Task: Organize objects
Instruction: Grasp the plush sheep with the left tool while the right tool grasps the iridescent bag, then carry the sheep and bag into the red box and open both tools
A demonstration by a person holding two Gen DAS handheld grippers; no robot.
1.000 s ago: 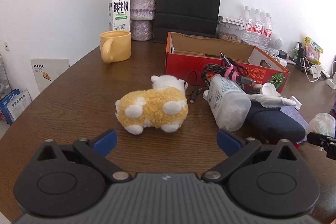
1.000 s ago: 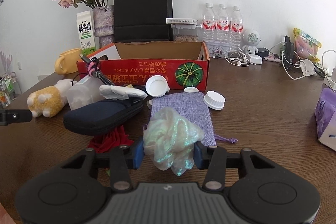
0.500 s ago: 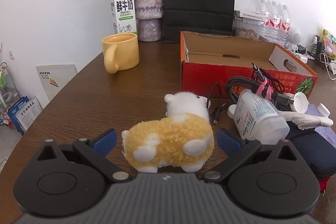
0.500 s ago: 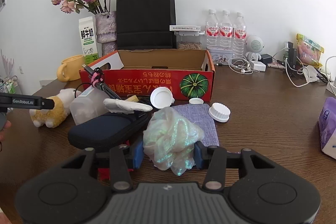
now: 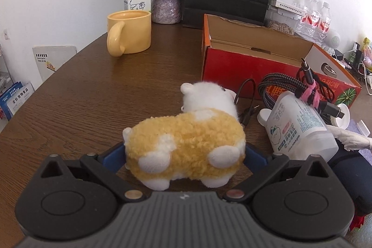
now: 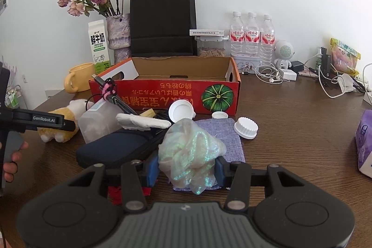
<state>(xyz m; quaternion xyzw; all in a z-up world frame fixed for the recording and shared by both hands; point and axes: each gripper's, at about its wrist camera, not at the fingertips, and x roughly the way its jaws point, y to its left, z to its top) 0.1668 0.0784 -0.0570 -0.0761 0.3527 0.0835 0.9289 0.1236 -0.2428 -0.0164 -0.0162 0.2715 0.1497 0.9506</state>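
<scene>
Straddling the plush sheep (image 5: 186, 141) with spread jaws, the left gripper (image 5: 184, 156) may nudge it into the cable (image 5: 246, 99), while the right gripper (image 6: 187, 170) pinching the iridescent pouch (image 6: 190, 152) could lose that slippery bundle.

Left gripper (image 5: 184, 156) angled downward, fingers (image 5: 112, 156) spread wide, right gripper (image 6: 187, 170) clamped (fingers (image 6: 152, 169) partway closed)

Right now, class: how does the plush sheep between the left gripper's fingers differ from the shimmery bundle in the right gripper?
The plush sheep is woolly, yellow and white, with legs; the shimmery bundle is a translucent, iridescent, shapeless crumple. The sheep stands on the table; whether the bundle rests on anything cannot be told. Both are soft and sit between blue pads.
</scene>
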